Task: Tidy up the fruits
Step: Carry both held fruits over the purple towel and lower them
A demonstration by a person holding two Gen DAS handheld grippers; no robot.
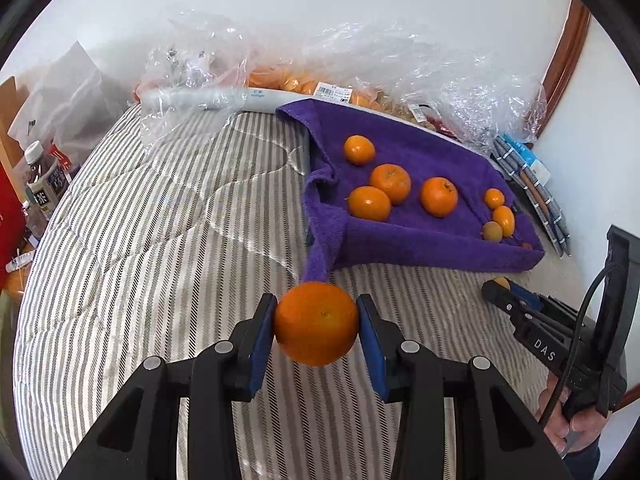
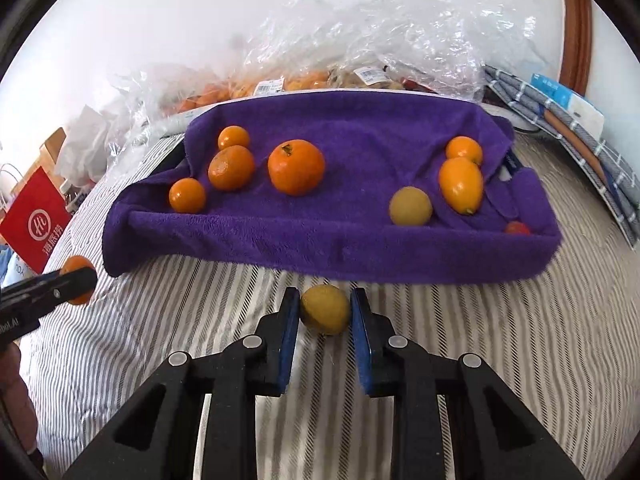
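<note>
Left gripper pinched an orange, right gripper pinched a yellow fruit just before the purple towel; best lifted clear of its edge first.

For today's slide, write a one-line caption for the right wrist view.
Right hand-held gripper grips a small yellowish fruit before the purple towel of sorted fruit.

Left wrist view, close behind its own fingers, angled down across striped bedding toward the purple towel at right, right wrist view nearer, facing the towel front edge squarely, both sharing towel, fruit, plastic bags, wall
</note>
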